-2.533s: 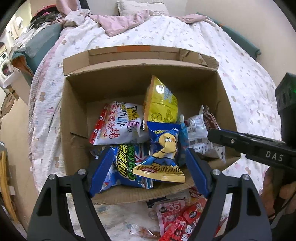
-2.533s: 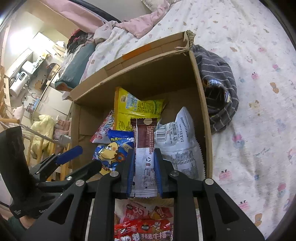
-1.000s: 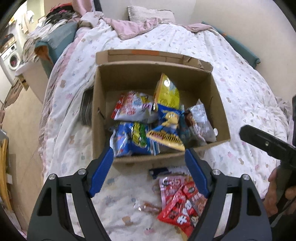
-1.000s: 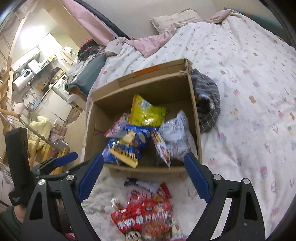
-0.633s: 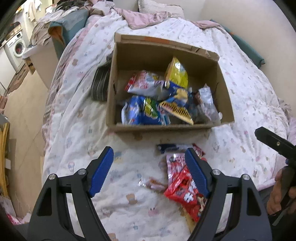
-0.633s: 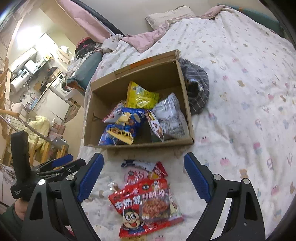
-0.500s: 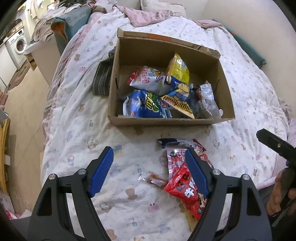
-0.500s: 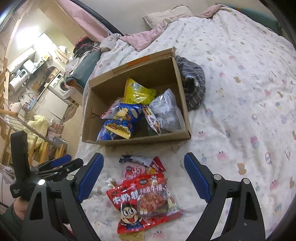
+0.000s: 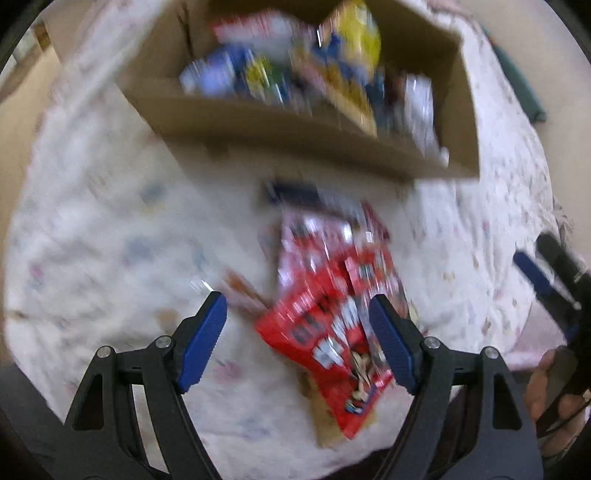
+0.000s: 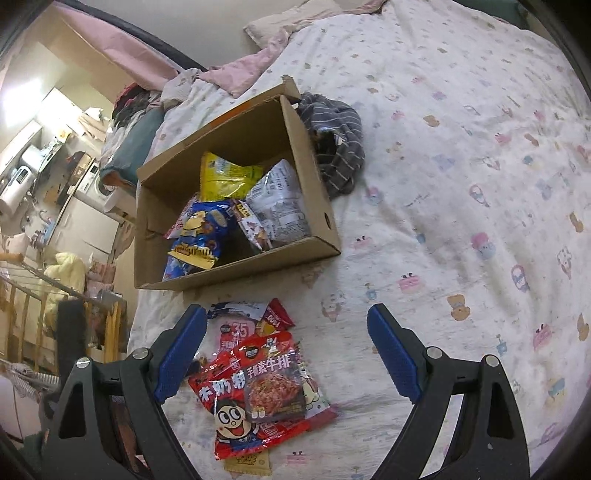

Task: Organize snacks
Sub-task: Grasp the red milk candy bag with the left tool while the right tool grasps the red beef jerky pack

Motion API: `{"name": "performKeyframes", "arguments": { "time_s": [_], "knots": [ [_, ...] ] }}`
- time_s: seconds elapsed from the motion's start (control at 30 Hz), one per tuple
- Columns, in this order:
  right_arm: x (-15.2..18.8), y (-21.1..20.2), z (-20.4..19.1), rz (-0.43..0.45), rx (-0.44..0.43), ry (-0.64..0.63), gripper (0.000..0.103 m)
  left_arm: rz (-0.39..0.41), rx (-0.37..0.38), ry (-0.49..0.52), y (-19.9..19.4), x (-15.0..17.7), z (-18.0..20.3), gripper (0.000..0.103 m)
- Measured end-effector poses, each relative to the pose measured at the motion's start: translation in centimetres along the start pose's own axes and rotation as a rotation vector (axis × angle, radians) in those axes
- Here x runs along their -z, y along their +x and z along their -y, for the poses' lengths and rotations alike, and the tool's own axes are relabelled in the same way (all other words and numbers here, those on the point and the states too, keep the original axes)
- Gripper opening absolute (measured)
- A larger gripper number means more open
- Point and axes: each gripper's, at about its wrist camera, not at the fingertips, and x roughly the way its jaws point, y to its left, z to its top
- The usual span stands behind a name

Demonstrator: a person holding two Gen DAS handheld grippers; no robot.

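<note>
Above the red snack packets [image 10: 258, 391], both hand-held grippers [image 9: 297, 343] [image 10: 286, 350] hang spread, empty.

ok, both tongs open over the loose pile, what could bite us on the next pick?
1. The red snack bag has a smaller dark packet on top and others tucked under it; a grab may lift several or drop one.
2. The left wrist view is motion-blurred, so aiming the left tongs now is risky.
3. The cardboard box is crowded; a new bag may slide off.

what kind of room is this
Most likely a bedroom in a small home: the cardboard box of snacks sits on a bed with a cartoon-print quilt, a pillow lies at its head, and a washing machine stands beyond the bed.
</note>
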Motion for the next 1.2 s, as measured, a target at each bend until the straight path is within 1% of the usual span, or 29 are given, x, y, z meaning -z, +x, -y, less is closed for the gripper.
{"name": "performKeyframes", "arguments": {
  "time_s": [0.07,0.13,0.17,0.2,0.27,0.3,0.33,0.37,0.43,0.57,0.63,0.7,0.8,0.87,0.9,0.93,0.97,1.0,1.07,1.13,1.2],
  "knots": [
    [0.0,0.1,0.2,-0.002,0.006,-0.002,0.091,-0.045,0.011,-0.007,1.2,0.4,0.2,0.074],
    [0.0,0.2,0.4,-0.005,0.01,-0.001,0.091,-0.064,0.007,0.002,1.9,0.6,0.6,0.063],
    [0.0,0.3,0.6,-0.008,0.012,0.001,0.091,-0.063,0.006,0.011,2.0,0.6,0.7,0.058],
    [-0.1,0.4,0.7,-0.012,0.012,0.003,0.091,-0.063,0.005,0.017,2.1,0.5,0.9,0.051],
    [-0.1,0.8,1.0,-0.021,0.013,0.01,0.091,-0.054,0.002,0.031,2.2,0.2,1.3,0.048],
    [-0.2,0.9,1.0,-0.025,0.012,0.015,0.091,-0.041,0.001,0.05,2.2,0.1,1.6,0.044],
    [-0.2,1.0,1.1,-0.027,0.011,0.017,0.091,-0.031,0.0,0.063,2.0,-0.1,1.7,0.031],
    [-0.3,1.1,1.0,-0.029,0.012,0.018,0.091,-0.018,-0.009,0.087,1.8,-0.2,2.2,0.027],
    [-0.4,1.1,1.0,-0.027,0.014,0.016,0.091,0.01,0.003,0.108,1.2,-0.6,2.6,0.021],
    [-0.4,1.2,1.2,-0.029,0.014,0.027,0.091,0.032,0.039,0.119,-0.5,-1.1,2.0,0.02],
    [-0.4,1.3,1.3,-0.031,0.013,0.034,0.091,0.022,0.068,0.12,-1.6,-1.3,1.2,0.02],
    [-0.4,1.5,1.4,-0.034,0.016,0.037,0.091,0.019,0.079,0.119,-2.7,-1.7,0.0,0.02],
    [-0.5,1.7,1.4,-0.038,0.018,0.042,0.091,0.036,0.045,0.089,-4.4,-2.4,-3.1,0.02],
    [-0.6,1.9,1.3,-0.043,0.011,0.053,0.091,0.035,0.022,0.025,-5.0,-2.9,-6.2,0.02],
    [-0.7,2.1,1.2,-0.048,0.007,0.058,0.091,0.033,0.018,0.003,-5.0,-3.0,-7.0,0.02],
    [-0.7,2.2,1.1,-0.052,0.005,0.062,0.091,0.035,0.002,-0.036,-5.0,-3.2,-8.5,0.02],
    [-0.8,2.5,1.0,-0.061,0.009,0.062,0.091,0.037,-0.019,-0.052,-4.8,-3.1,-9.1,0.02],
    [-0.7,2.8,0.8,-0.077,0.03,0.052,0.091,0.039,-0.034,-0.065,-4.7,-2.9,-9.8,0.02],
    [-0.5,3.8,0.4,-0.124,0.085,0.021,0.091,0.039,-0.031,-0.088,-4.6,-2.7,-10.8,0.02],
    [0.0,5.3,0.3,-0.207,0.123,-0.009,0.091,0.049,-0.042,-0.092,-4.6,-2.6,-11.2,0.02],
    [0.9,7.2,0.3,-0.305,0.135,-0.031,0.09,0.049,-0.044,-0.091,-4.5,-2.5,-11.1,0.02]
  ]
}}
